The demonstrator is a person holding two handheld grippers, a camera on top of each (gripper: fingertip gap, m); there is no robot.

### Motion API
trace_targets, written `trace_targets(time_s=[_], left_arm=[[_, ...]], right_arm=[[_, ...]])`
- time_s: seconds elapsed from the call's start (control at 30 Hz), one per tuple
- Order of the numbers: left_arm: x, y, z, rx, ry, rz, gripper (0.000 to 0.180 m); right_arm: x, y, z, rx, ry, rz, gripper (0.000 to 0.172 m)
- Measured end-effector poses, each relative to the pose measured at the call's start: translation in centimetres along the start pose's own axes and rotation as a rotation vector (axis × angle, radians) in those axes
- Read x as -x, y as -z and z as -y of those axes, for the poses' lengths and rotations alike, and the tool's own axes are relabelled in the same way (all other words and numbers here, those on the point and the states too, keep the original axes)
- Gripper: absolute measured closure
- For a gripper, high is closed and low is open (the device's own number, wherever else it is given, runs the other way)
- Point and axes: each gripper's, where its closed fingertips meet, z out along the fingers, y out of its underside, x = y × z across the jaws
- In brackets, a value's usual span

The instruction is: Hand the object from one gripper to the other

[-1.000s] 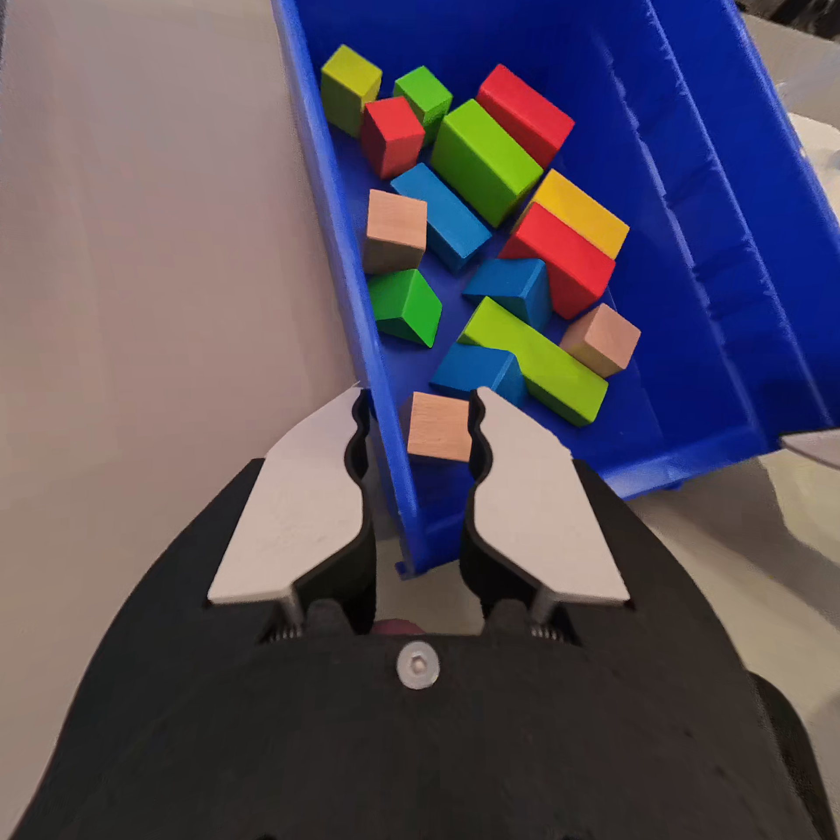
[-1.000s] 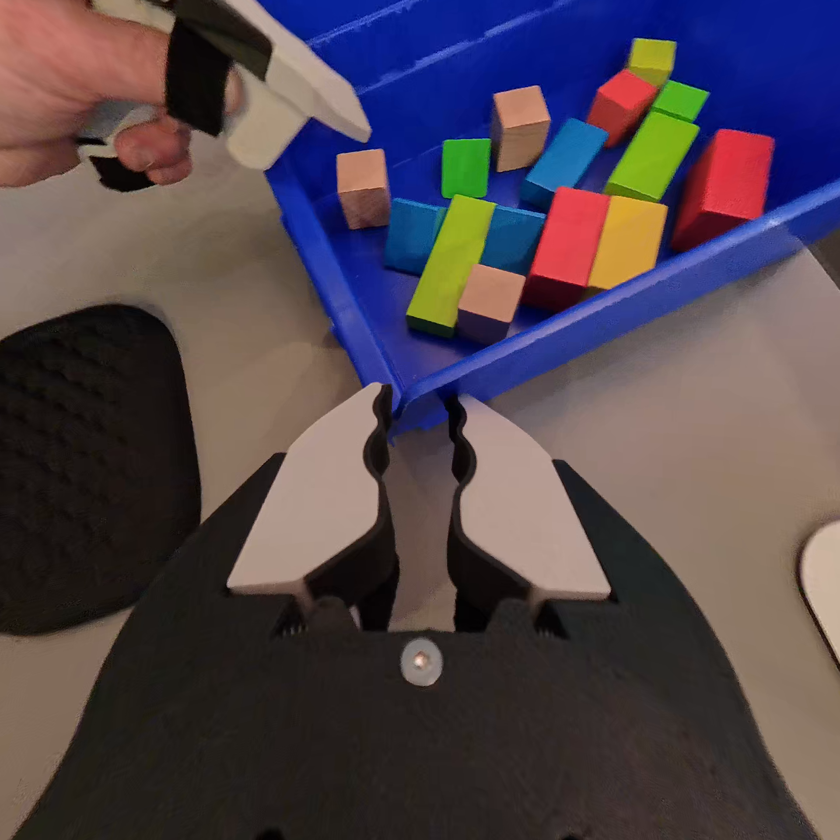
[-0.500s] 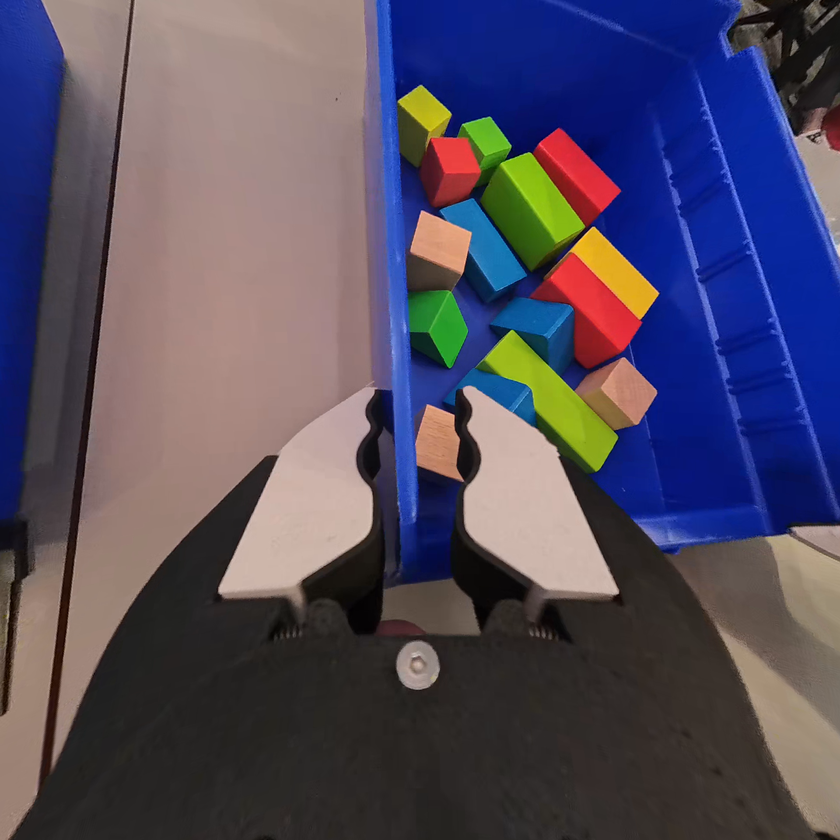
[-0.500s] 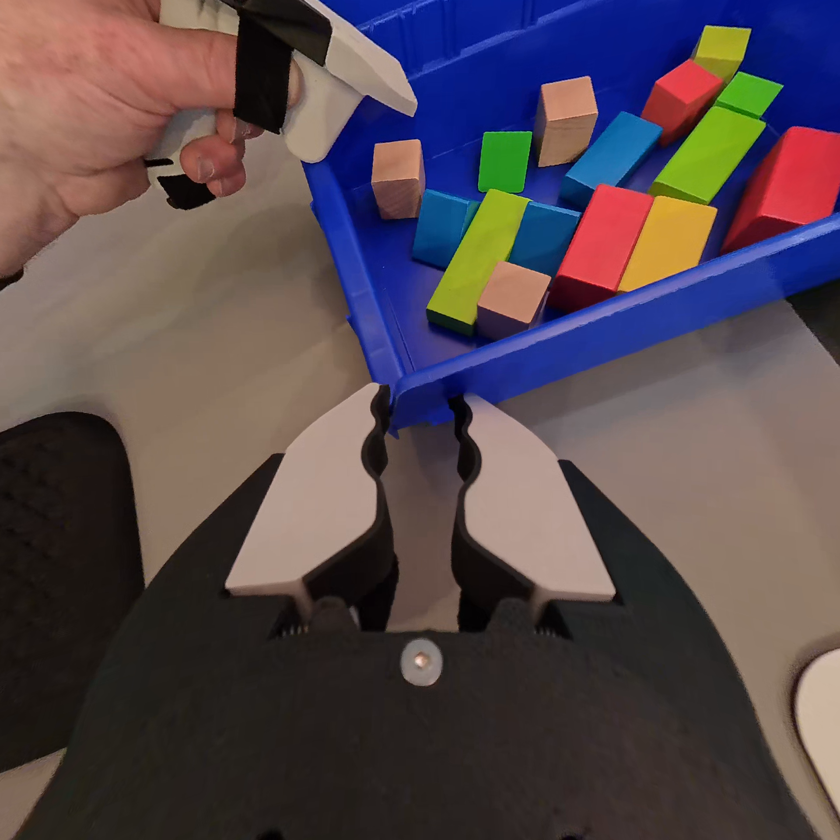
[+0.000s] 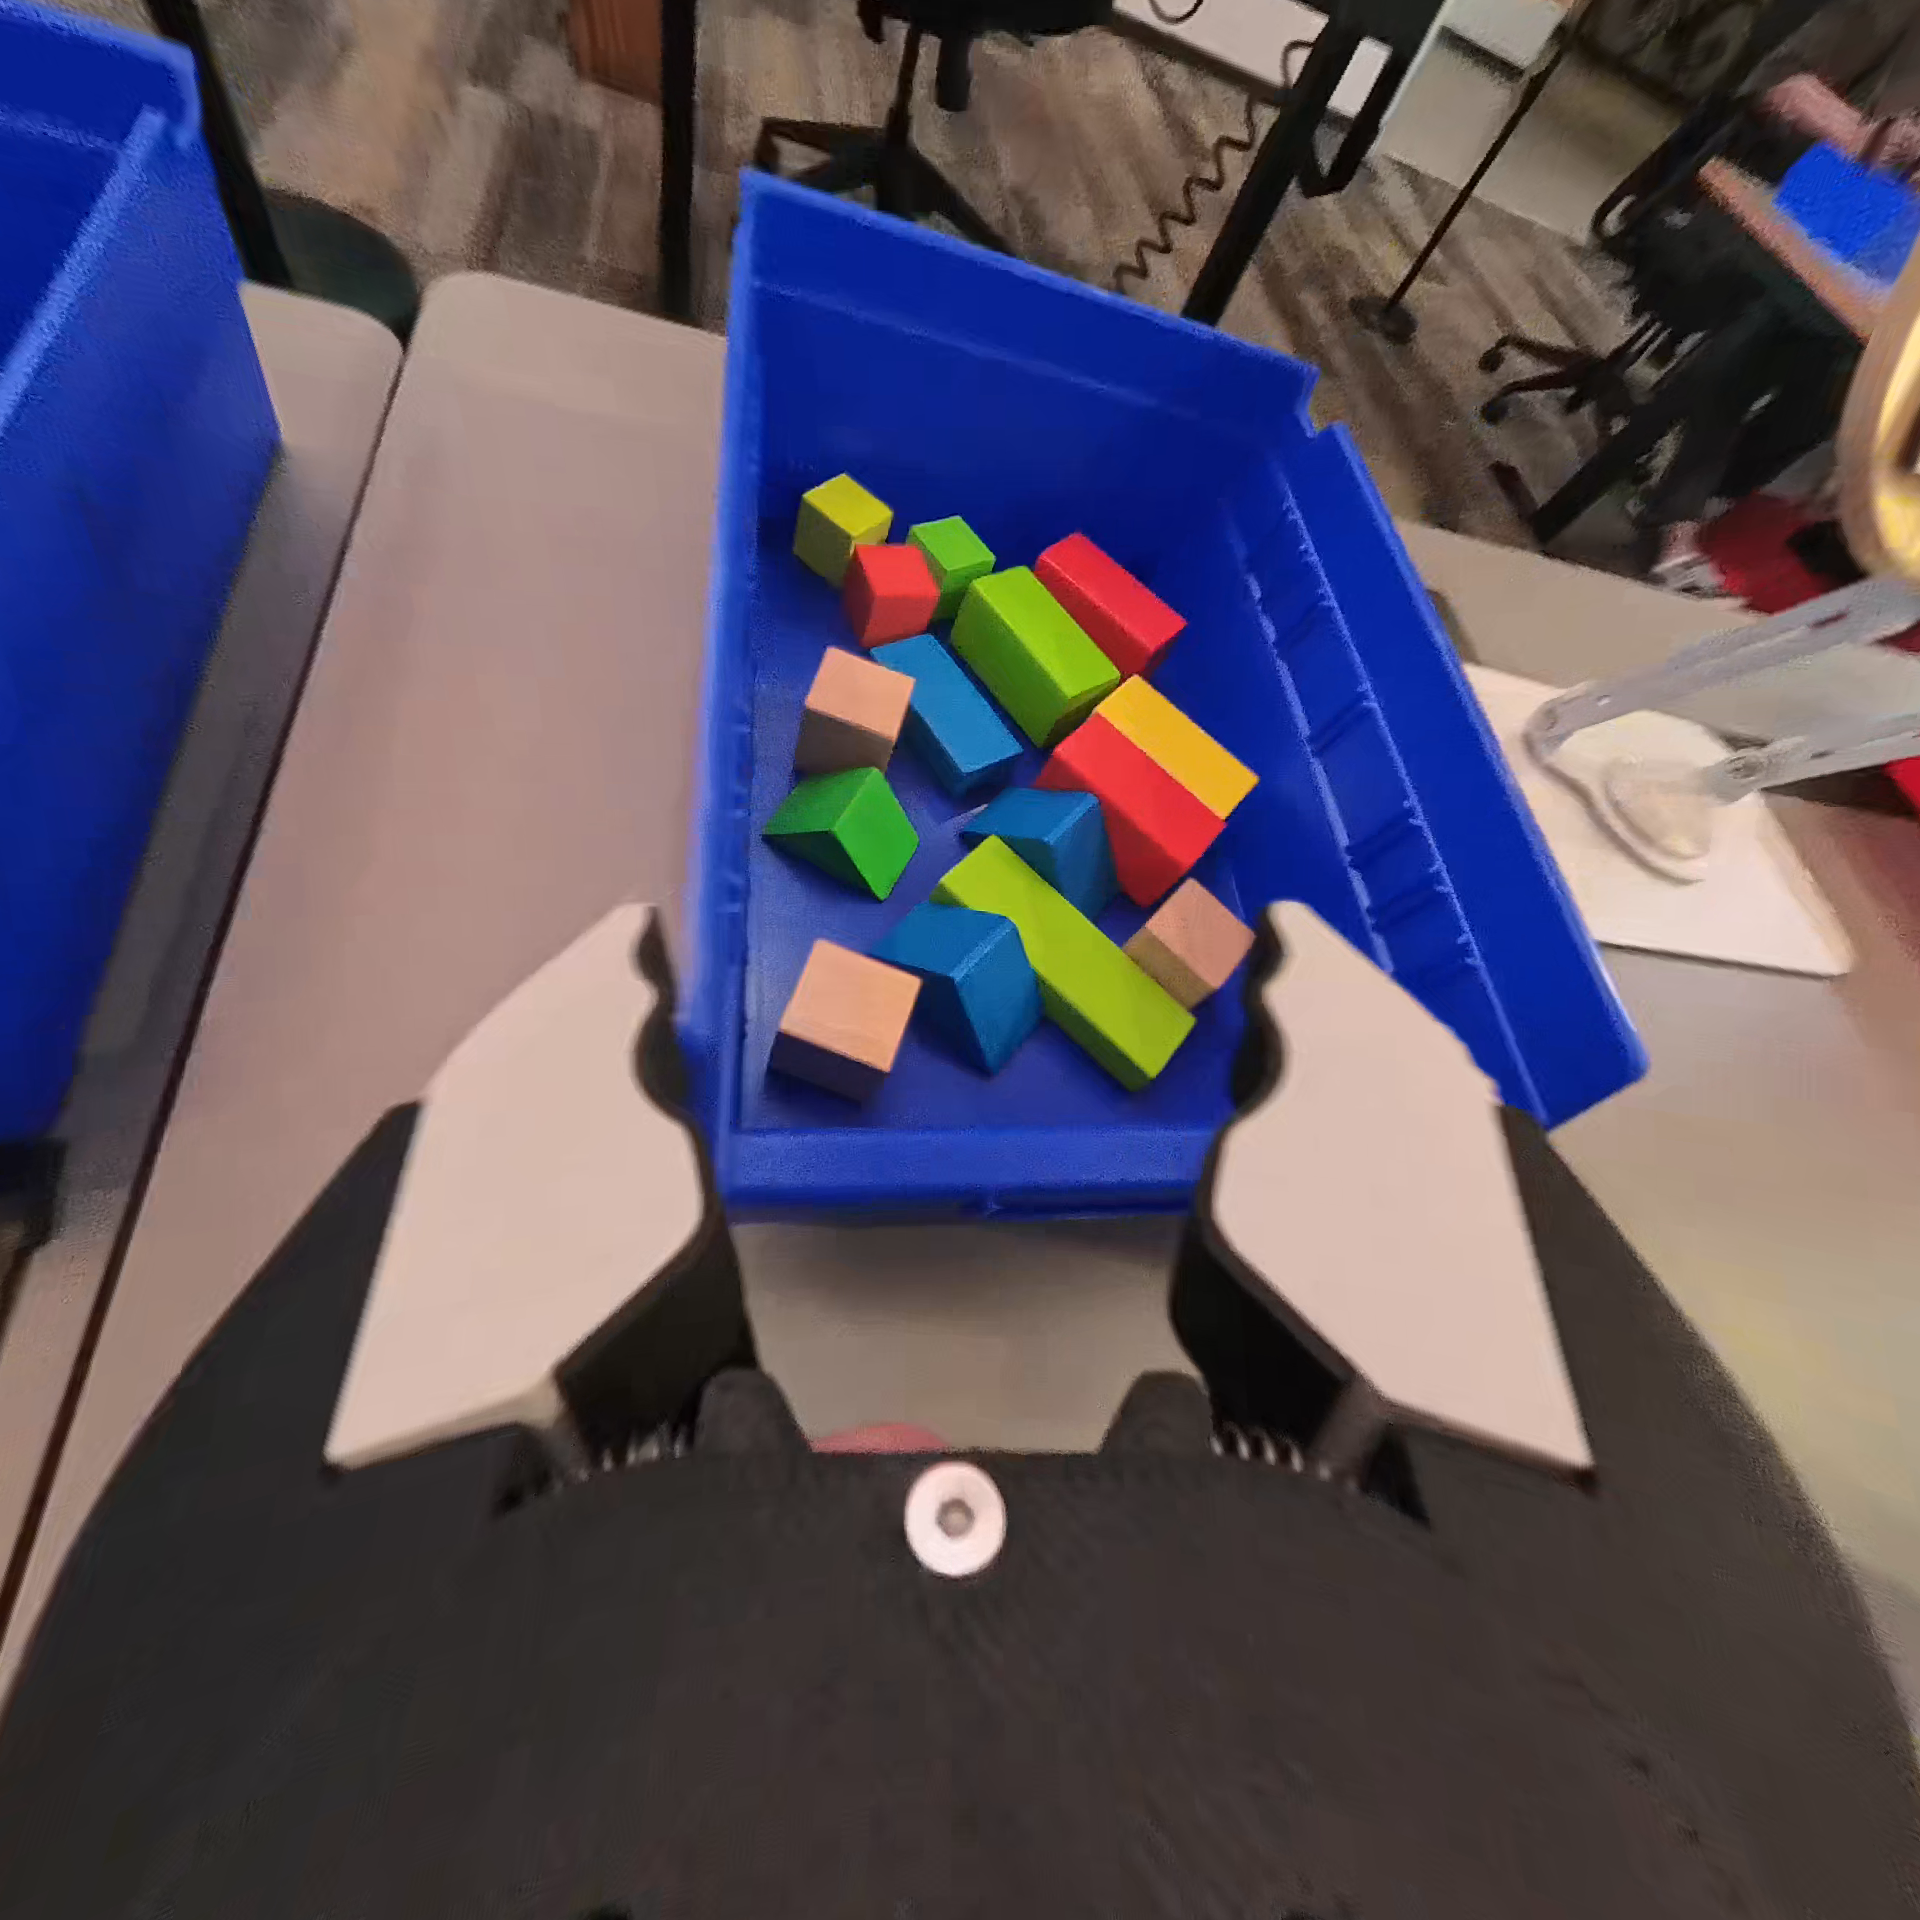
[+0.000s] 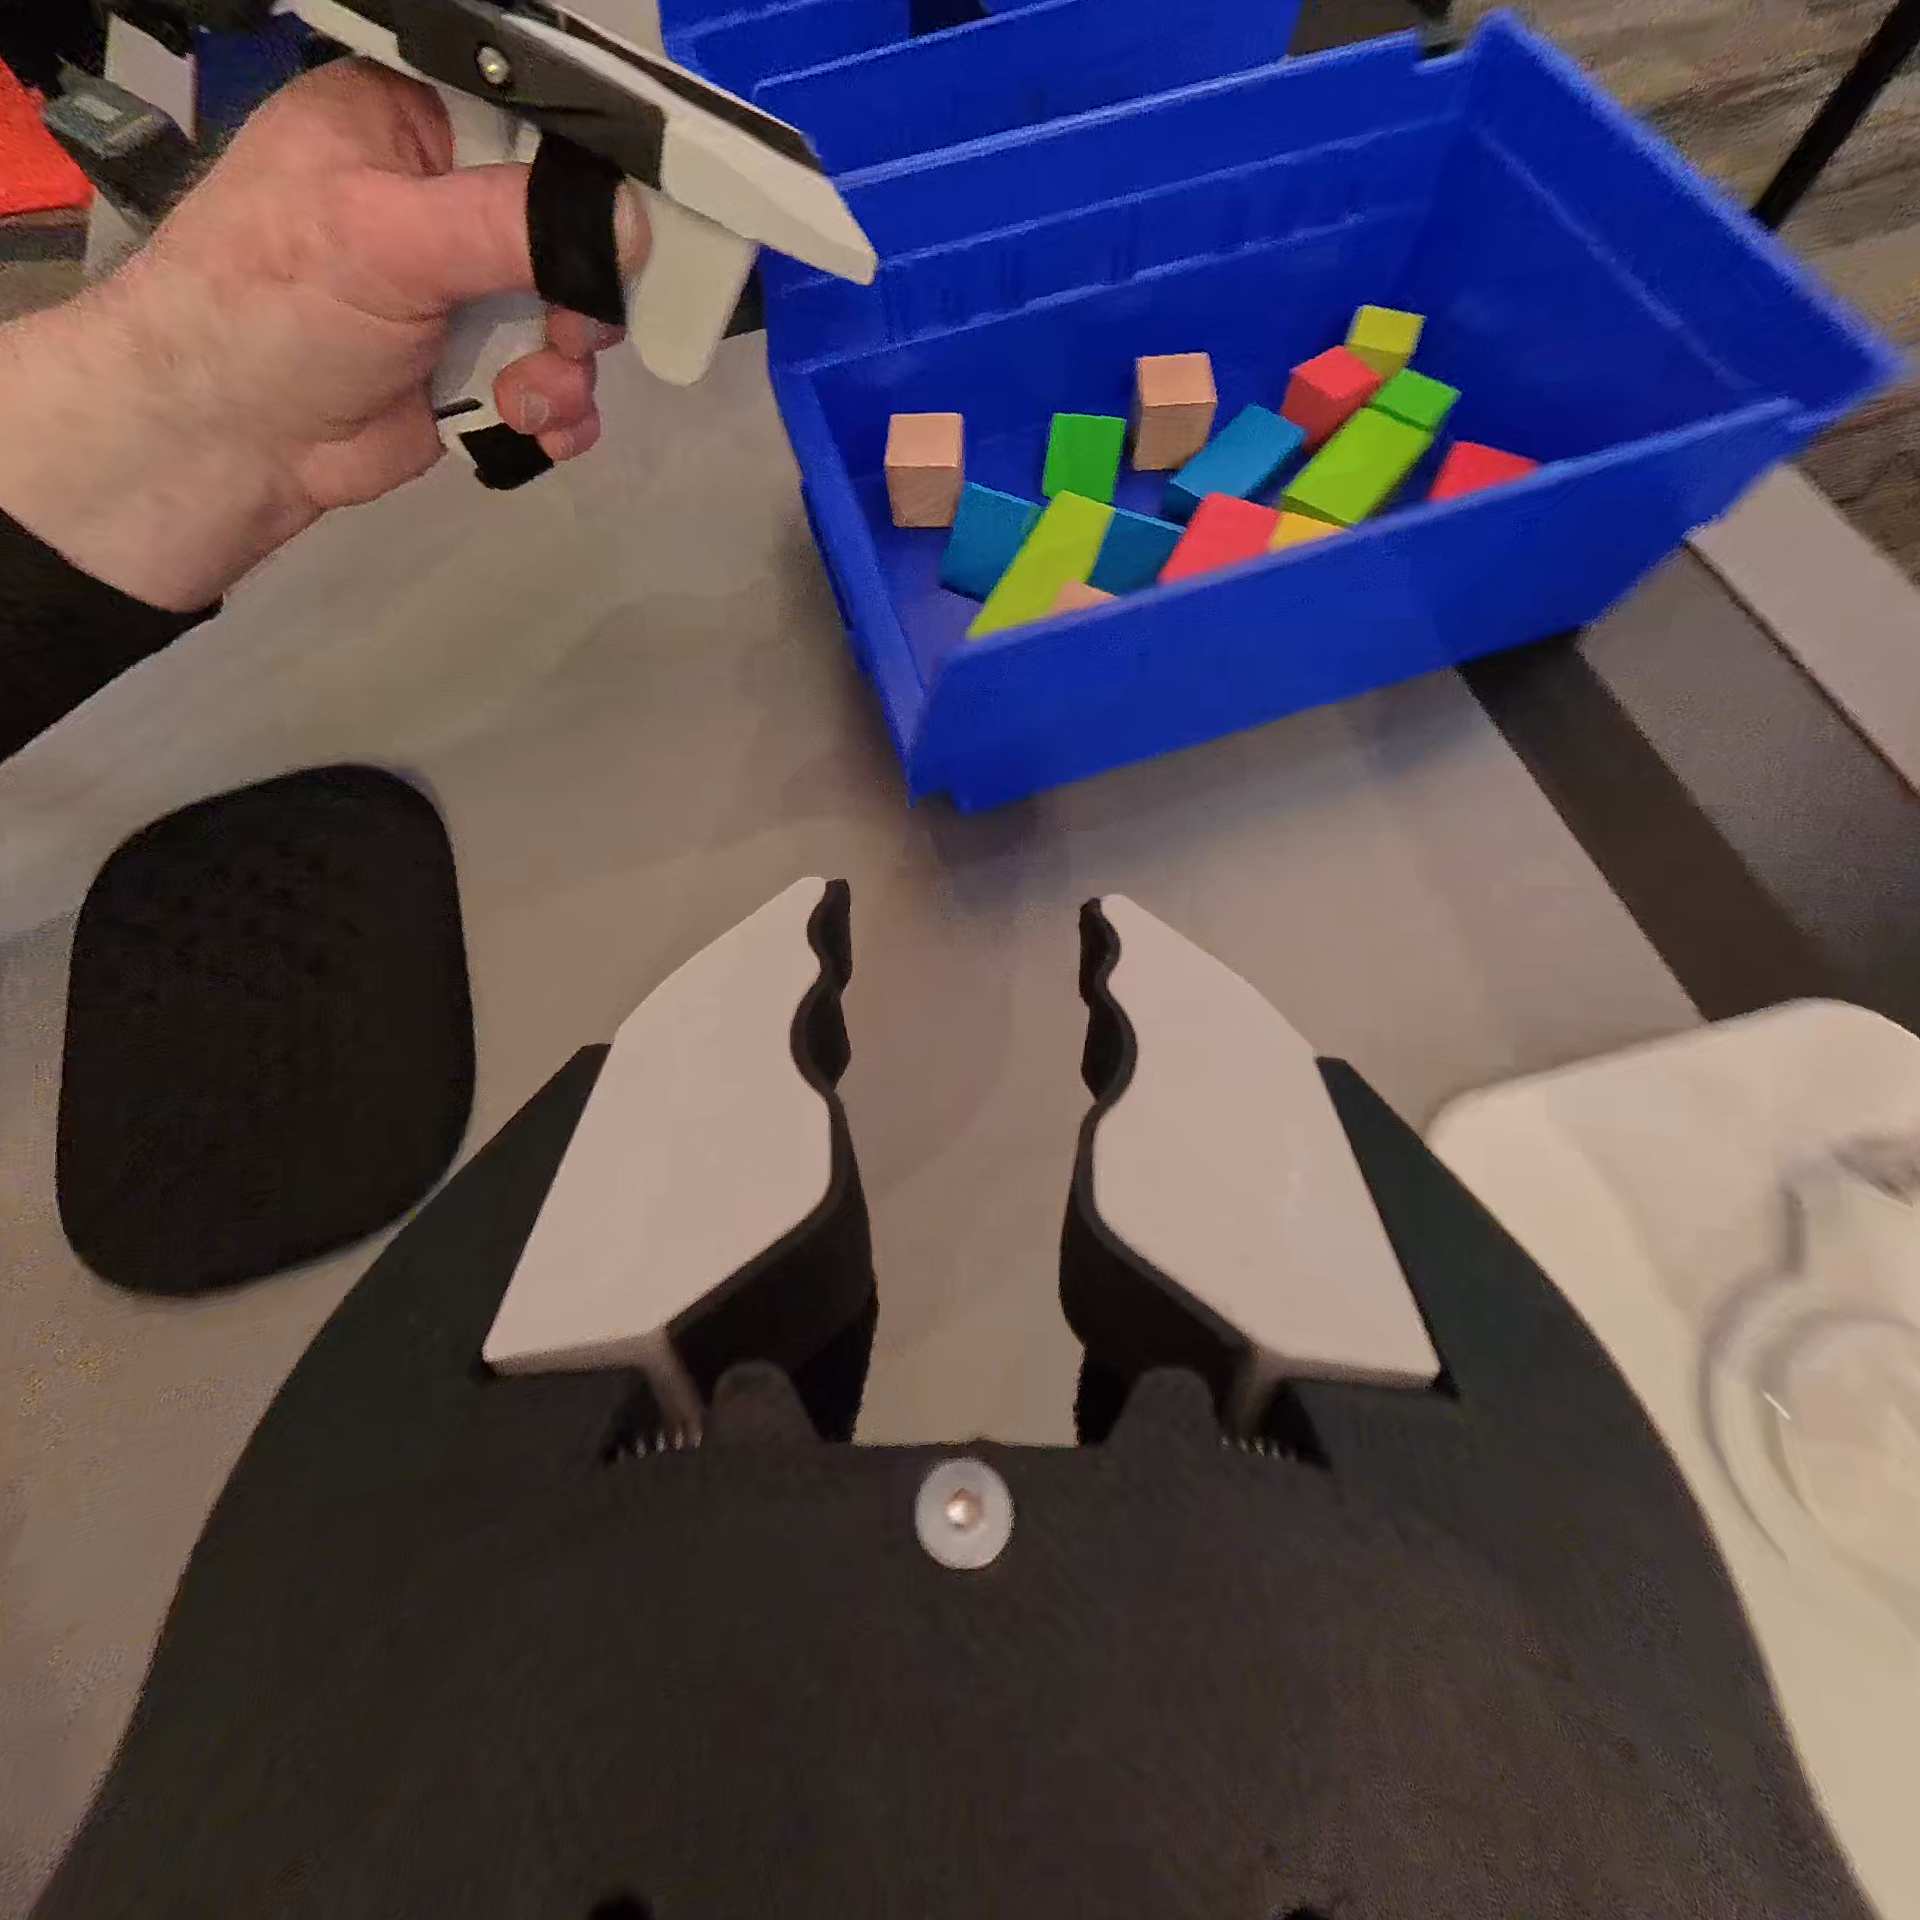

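Note:
A blue bin [image 5: 1403, 831] stands on the grey table and holds several coloured wooden blocks. Among them are a bare wood cube [image 5: 847, 1018] and a long light-green block [image 5: 1070, 977] near the bin's near end. My left gripper [image 5: 956, 925] is wide open and empty, just before that near end. In the right wrist view it shows at the top left [image 6: 727, 177], held by a hand beside the bin [image 6: 1247, 675]. My right gripper [image 6: 961, 894] is open and empty over bare table, short of the bin's corner. The blocks [image 6: 1081, 540] lie in the bin.
A black pad [image 6: 260, 1029] lies on the table to the left. A white sheet [image 6: 1662, 1195] with a clear object on it lies at the right, and also shows in the left wrist view [image 5: 1662, 790]. More blue bins stand behind [image 6: 987, 135] and at the left [image 5: 104, 520].
Both grippers stood with their fingers either side of the bin's rim; both have drawn back from it and opened, the left one very wide. The blocks have not moved in the bin.

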Motion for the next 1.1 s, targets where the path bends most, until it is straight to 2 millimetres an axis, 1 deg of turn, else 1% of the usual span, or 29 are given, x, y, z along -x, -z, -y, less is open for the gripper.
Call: trace_targets(time_s=[0.03, 0.07, 0.1, 0.13, 0.17, 0.2, 0.27, 0.3, 0.4, 0.43, 0.47, 0.53, 0.6, 0.67, 0.73, 0.87, 0.9, 0.93, 1.0, 1.1], left_arm=[[-0.9, 0.0, -0.1, 0.004, -0.036, 0.030, 0.065], [-1.7, -0.1, -0.3, 0.012, -0.073, 0.060, 0.059], [-2.0, 0.0, -0.4, 0.018, -0.106, 0.109, 0.066], [-2.5, 0.3, -0.1, -0.015, -0.126, 0.131, 0.076], [-2.5, 0.8, 0.1, -0.047, -0.128, 0.167, 0.076], [-2.0, 1.2, 0.1, -0.053, -0.120, 0.199, 0.075], [-1.7, 1.2, -0.5, -0.033, -0.057, 0.165, 0.079], [-1.1, 0.9, -0.9, -0.016, -0.028, 0.163, 0.086], [0.8, 0.1, -2.1, 0.061, -0.082, 0.216, 0.109], [0.9, -0.3, -2.4, 0.075, -0.079, 0.207, 0.114], [1.1, -0.5, -2.5, 0.082, -0.075, 0.203, 0.120], [2.3, -0.4, -2.2, 0.087, -0.129, 0.252, 0.140], [2.9, -0.7, -2.0, 0.089, -0.130, 0.241, 0.159], [3.4, -1.0, -2.2, 0.103, -0.119, 0.228, 0.170], [3.7, -1.3, -2.1, 0.099, -0.125, 0.222, 0.175], [4.3, -1.4, -1.8, 0.106, -0.145, 0.213, 0.176], [4.3, -1.4, -1.8, 0.108, -0.135, 0.203, 0.172], [4.4, -1.2, -1.8, 0.110, -0.132, 0.202, 0.162], [4.9, -0.3, -1.5, 0.098, -0.136, 0.224, 0.132], [4.7, 2.0, 0.0, 0.022, -0.160, 0.275, 0.120]], right_arm=[[-0.7, 1.6, -0.7, -0.007, 0.001, -0.016, 0.132], [-1.5, 3.3, -1.5, -0.016, -0.004, -0.035, 0.133], [-2.4, 4.8, -2.2, -0.033, -0.010, -0.060, 0.134], [-3.3, 6.3, -2.9, -0.050, -0.020, -0.082, 0.137], [-4.0, 7.6, -3.6, -0.070, -0.035, -0.096, 0.138], [-4.7, 8.7, -4.1, -0.097, -0.054, -0.110, 0.138], [-5.6, 10.4, -5.0, -0.149, -0.096, -0.117, 0.141], [-6.0, 10.9, -5.4, -0.167, -0.116, -0.119, 0.141], [-6.6, 11.0, -6.7, -0.194, -0.154, -0.101, 0.141], [-6.8, 10.8, -7.1, -0.194, -0.156, -0.101, 0.141], [-6.9, 10.7, -7.4, -0.196, -0.147, -0.100, 0.141], [-7.2, 10.4, -7.8, -0.192, -0.131, -0.102, 0.142], [-7.5, 10.3, -7.8, -0.206, -0.128, -0.093, 0.142], [-7.8, 10.3, -7.4, -0.229, -0.134, -0.086, 0.142], [-8.0, 10.2, -6.7, -0.263, -0.136, -0.078, 0.145], [-7.8, 8.8, -5.9, -0.287, -0.163, -0.042, 0.143], [-7.6, 8.5, -5.7, -0.292, -0.165, -0.038, 0.142], [-7.7, 8.5, -5.7, -0.286, -0.162, -0.054, 0.140], [-7.7, 8.9, -5.0, -0.303, -0.162, -0.069, 0.140], [-7.3, 9.5, -2.6, -0.299, -0.167, -0.044, 0.137]])
